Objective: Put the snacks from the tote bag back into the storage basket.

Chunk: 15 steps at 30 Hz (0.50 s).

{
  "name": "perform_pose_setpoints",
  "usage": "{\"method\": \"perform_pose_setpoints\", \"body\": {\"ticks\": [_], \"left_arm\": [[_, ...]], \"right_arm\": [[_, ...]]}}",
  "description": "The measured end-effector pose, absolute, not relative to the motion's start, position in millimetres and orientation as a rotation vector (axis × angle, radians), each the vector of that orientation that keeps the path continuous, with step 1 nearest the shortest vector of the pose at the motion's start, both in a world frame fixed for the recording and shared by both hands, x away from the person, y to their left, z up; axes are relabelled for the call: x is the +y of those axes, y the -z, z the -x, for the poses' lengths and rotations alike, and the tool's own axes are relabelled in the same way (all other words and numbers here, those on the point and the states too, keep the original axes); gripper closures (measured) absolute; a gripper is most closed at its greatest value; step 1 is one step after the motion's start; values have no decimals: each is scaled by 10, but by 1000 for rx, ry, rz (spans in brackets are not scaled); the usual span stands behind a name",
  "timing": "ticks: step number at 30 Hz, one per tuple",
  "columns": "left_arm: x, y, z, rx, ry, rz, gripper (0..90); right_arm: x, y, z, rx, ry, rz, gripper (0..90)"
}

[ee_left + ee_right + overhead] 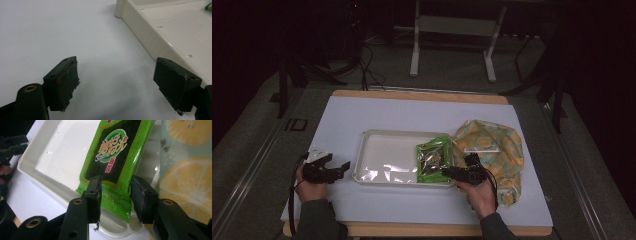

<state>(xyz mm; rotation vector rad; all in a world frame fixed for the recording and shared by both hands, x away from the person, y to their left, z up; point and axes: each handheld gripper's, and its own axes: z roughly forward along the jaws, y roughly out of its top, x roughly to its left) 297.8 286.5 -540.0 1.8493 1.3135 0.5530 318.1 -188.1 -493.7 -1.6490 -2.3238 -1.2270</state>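
Paper (377, 112), white and broad, covered the wooden table (422, 96); on it sat a cream plastic tray (384, 155) with a citrus-print bag (494, 145) touching its right end. A green snack packet (433, 159) with a dark printed panel lay in the tray's right part, its near edge over the rim. The right gripper (115, 195) had its jaws partly spread on either side of that near edge, not closed on it. The left gripper (116, 85) stood wide open over bare paper just beside the tray's left wall. The right gripper view showed yellow lettering on the packet, unreadable from the high view.
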Motion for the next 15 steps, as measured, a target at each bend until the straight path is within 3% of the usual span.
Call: {"method": "perform_pose_setpoints", "body": {"ticks": [15], "left_arm": [[2865, 5400, -2978, 1313, -553, -1850, 203]], "right_arm": [[-1907, 4866, -3180, -2357, 1238, 1626, 590]]}}
